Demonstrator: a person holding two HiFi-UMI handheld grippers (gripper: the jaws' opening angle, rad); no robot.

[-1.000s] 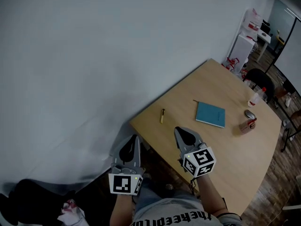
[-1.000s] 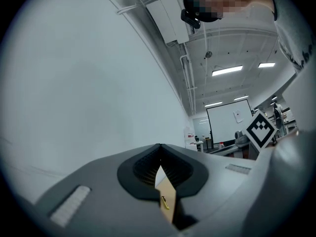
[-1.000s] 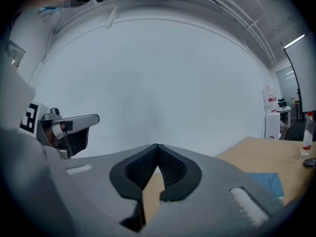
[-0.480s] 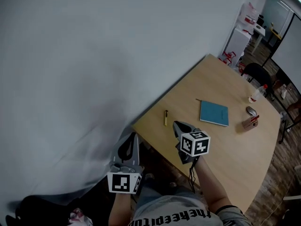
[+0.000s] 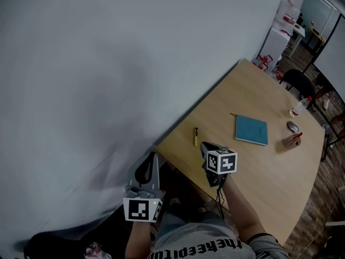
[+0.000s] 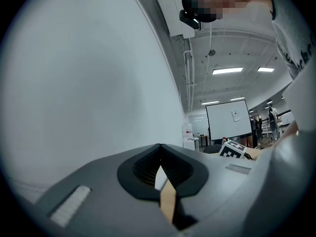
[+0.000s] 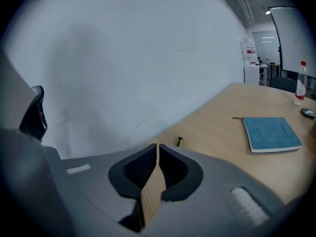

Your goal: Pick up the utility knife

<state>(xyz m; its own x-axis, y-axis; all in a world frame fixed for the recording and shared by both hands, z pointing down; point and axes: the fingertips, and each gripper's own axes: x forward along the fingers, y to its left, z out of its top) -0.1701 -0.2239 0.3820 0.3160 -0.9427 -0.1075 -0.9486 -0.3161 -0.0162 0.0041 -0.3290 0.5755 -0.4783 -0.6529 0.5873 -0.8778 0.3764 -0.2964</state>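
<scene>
The utility knife (image 5: 195,136), small and yellow-and-black, lies on the wooden table (image 5: 259,171) near its left edge by the white wall. In the right gripper view the knife (image 7: 178,141) shows just past the jaw tips. My right gripper (image 5: 206,146) hovers over the table a little short of it, pointing down at it. Its jaws are opening, with only a thin slit between them and nothing in it (image 7: 157,147). My left gripper (image 5: 152,156) is held off the table's corner, beside the wall, jaws together and empty (image 6: 159,152).
A teal notebook (image 5: 252,129) lies right of the knife. Further right are a grey oval object (image 5: 292,126), a small red-and-white box (image 5: 294,140) and a plastic bottle (image 5: 300,107). A dark chair (image 5: 295,82) stands beyond the far edge.
My right gripper has dropped and tipped down towards the knife, and its jaws have parted slightly. The left gripper has shifted a little beside the table corner.
</scene>
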